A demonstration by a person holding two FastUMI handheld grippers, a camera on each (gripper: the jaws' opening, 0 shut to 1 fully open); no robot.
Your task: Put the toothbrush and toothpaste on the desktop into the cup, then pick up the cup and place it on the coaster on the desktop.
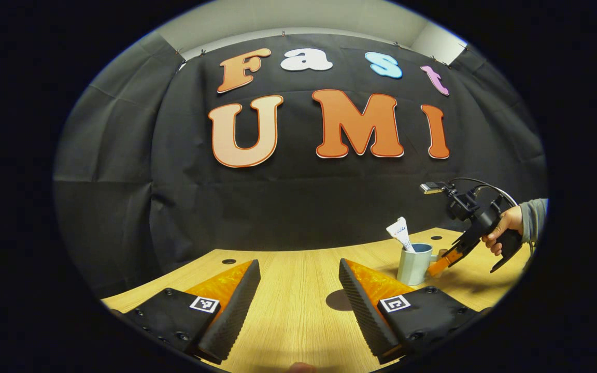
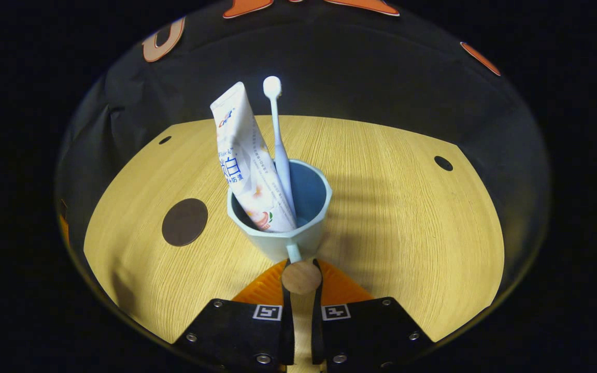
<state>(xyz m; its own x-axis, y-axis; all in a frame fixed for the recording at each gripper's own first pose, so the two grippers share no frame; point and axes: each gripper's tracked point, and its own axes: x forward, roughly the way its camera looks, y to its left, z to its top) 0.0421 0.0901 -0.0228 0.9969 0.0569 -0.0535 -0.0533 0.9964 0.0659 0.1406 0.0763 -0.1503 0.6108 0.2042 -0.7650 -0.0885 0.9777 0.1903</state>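
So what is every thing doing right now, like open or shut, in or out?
cup: upright on the desk, held by its handle
toothpaste: in the cup, leaning
toothbrush: in the cup, head up
coaster: flat on the desk, bare, apart from the cup
right gripper: shut on the handle
left gripper: open, holding nothing

lower ends of toothpaste (image 2: 246, 166) and toothbrush (image 2: 279, 145) hidden inside the cup (image 2: 309, 233)
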